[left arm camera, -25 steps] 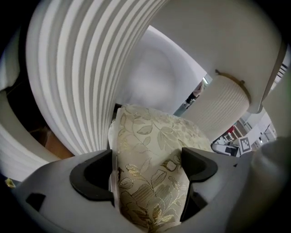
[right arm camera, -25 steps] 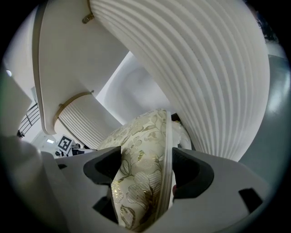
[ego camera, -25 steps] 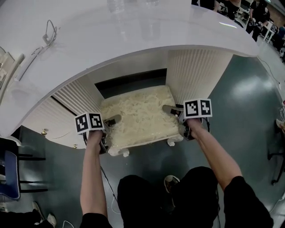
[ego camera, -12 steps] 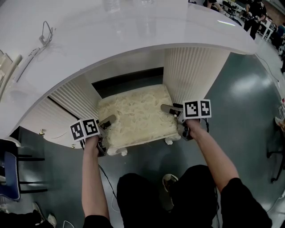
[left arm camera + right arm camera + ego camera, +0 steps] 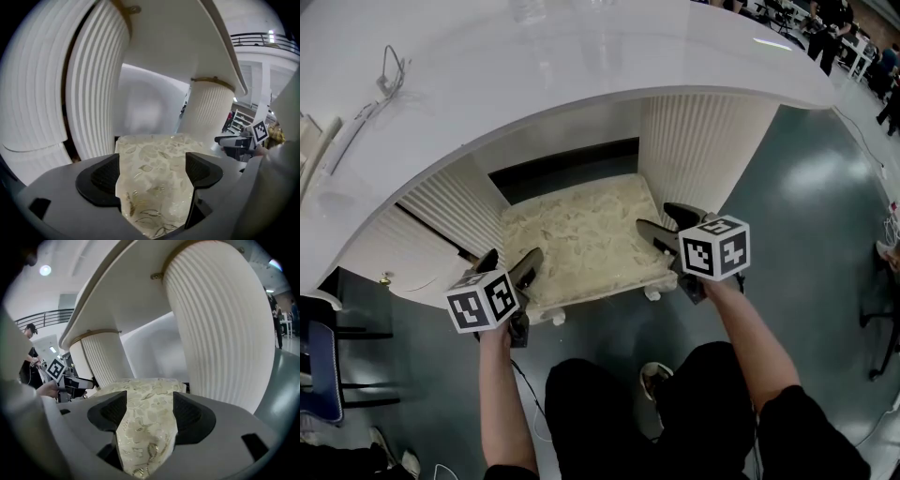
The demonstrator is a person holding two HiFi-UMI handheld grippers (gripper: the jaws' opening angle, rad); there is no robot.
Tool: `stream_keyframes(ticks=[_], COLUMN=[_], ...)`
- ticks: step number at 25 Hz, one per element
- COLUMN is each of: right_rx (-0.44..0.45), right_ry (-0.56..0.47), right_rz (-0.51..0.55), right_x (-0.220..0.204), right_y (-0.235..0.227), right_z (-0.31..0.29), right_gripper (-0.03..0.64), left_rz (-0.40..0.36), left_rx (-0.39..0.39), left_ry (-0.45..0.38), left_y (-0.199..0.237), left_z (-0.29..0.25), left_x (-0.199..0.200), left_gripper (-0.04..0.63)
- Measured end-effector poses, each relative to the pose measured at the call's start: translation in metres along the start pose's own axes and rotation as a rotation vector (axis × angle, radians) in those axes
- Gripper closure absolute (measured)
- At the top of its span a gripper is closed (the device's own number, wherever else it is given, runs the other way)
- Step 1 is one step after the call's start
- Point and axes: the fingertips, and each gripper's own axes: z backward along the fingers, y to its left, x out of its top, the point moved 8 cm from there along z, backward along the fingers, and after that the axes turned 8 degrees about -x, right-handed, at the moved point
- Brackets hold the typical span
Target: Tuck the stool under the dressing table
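Under the dressing table, the stool sits between left gripper and right gripper, both spread.

Left claw shows its dark jaws spread wide, the cream floral-brocade cushioned stool between them, running in between the white bench's ribbed pedestals.

place: large indoor hall | cues: polished grey floor, balcony railing, other people

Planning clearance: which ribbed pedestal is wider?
The left pedestal, beside the left gripper: it sweeps wide, while the right pedestal is a narrow round column.
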Motion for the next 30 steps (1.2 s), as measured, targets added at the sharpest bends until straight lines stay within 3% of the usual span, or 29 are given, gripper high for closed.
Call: stream_keyframes(ticks=[4, 7, 8, 10, 13, 19, 24, 30], right_rx=[0.028, 0.052, 0.049, 0.031, 0.031, 0.032, 0.016, 0.026], right_ry=[-0.051, -0.082, -0.097, -0.131, -0.151, -0.179, -0.195, -0.125], right_rz=[0.100, 0.189, 0.223, 0.284, 0.314, 0.270, 0.357, 0.361], right_x=[0.008, 0.010, 0.010, 0.009, 0.006, -0.001, 0.007, 0.031], right_y=[0.034, 0.061, 0.068, 0.078, 0.083, 0.100, 0.100, 0.096], right_z=[0.006, 0.011, 0.014, 0.019, 0.023, 0.035, 0.031, 0.038], right_gripper=[0.310, 0.323, 0.373, 0.598, 0.606, 0.611, 0.611, 0.611], left_rz=[-0.159, -0.286, -0.319, -0.376, -0.423, -0.440, -0.404, -0.271], left_rx=[-0.005, 0.011, 0.016, 0.022, 0.007, -0.042, -0.063, -0.086], left_ry=[-0.015, -0.043, -0.057, -0.073, -0.073, -0.078, -0.062, -0.031], left_y=[-0.043, -0.071, -0.078, -0.091, -0.107, -0.133, -0.142, -0.161], left_z=[0.003, 0.006, 0.007, 0.005, -0.005, -0.021, -0.032, -0.033], left_x=[0.009, 0.008, 0.006, 0.003, -0.004, -0.017, -0.015, 0.008], left_gripper=[0.165, 0.341, 0.416, 0.503, 0.588, 0.589, 0.589, 0.591])
